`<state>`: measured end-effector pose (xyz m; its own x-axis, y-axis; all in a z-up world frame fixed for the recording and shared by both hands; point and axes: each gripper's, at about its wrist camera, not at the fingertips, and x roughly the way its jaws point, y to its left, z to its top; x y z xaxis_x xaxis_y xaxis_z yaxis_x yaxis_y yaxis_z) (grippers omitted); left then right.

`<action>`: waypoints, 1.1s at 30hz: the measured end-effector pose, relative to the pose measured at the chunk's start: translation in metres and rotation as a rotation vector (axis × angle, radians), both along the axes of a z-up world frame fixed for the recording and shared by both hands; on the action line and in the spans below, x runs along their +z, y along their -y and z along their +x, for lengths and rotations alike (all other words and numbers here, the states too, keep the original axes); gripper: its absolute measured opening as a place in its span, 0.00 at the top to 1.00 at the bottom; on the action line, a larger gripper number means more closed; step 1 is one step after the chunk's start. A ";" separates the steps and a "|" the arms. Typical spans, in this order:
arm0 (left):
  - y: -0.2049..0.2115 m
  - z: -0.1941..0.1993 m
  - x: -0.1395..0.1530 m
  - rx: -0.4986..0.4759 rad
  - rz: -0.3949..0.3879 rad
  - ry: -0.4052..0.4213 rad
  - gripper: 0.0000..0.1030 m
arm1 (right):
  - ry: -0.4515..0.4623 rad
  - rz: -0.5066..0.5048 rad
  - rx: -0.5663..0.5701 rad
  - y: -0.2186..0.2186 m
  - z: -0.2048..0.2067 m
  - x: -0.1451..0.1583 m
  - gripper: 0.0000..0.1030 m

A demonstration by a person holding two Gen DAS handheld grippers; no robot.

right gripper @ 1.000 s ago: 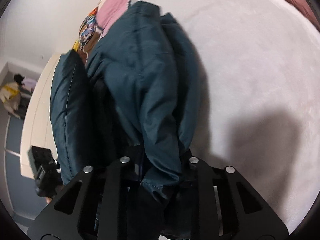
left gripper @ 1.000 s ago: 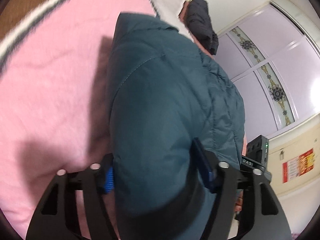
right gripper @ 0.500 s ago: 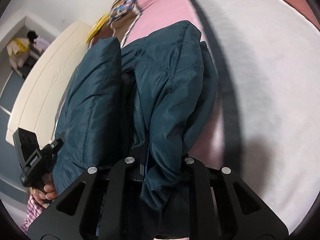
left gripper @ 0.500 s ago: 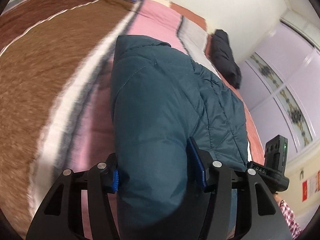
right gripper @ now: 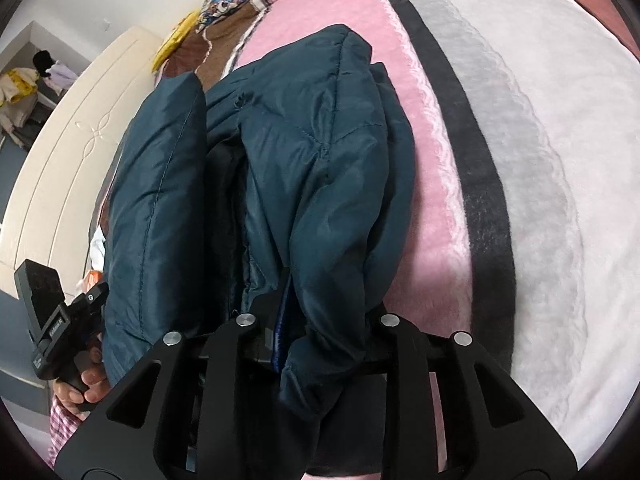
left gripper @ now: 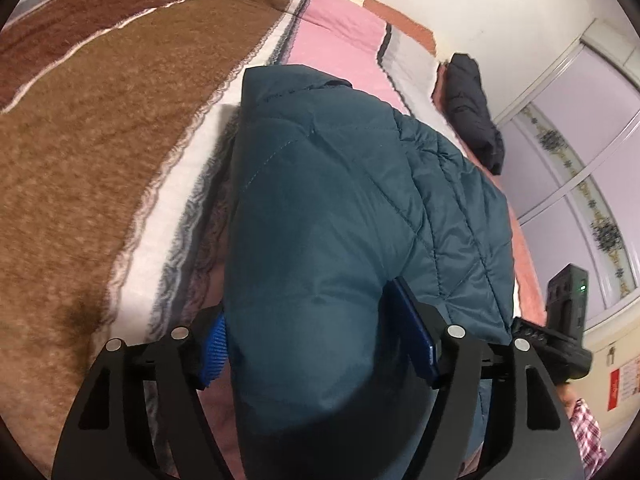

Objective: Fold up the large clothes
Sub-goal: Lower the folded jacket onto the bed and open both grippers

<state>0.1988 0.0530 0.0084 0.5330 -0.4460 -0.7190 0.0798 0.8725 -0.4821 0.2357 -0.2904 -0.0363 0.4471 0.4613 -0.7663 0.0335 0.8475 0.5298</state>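
Observation:
A teal quilted puffer jacket lies folded along the bed's blanket, between the brown and pink stripes. My left gripper straddles its near bulging fold. Its jaws are opening: the left blue pad shows bare beside the fabric, and the right pad rests against it. In the right wrist view the jacket shows two thick folds. My right gripper has a bunched edge of the right fold between its fingers; those jaws are opening a little, with fabric still wedged there. Each view shows the other gripper's handle beside the jacket.
The striped fleece blanket covers the bed in brown, white, pink and grey bands. A black garment lies at the far end near the wardrobe doors. A patterned pillow and cream headboard are at the left.
Both grippers carried the jacket across the bed, from the pink and white area to the brown stripes, and it came to rest. The left jaws have spread wider around the fold.

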 end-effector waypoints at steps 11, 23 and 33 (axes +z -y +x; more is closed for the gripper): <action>-0.004 -0.076 0.070 -0.047 0.066 0.190 0.32 | 0.098 0.010 -0.068 0.030 -0.047 0.040 0.71; 0.041 -0.106 0.015 -0.093 0.150 0.052 0.46 | 0.179 -0.084 0.175 -0.035 -0.128 0.065 0.94; 0.050 -0.102 0.001 -0.098 0.215 0.038 0.46 | 0.013 -0.207 0.089 -0.036 -0.095 -0.003 1.00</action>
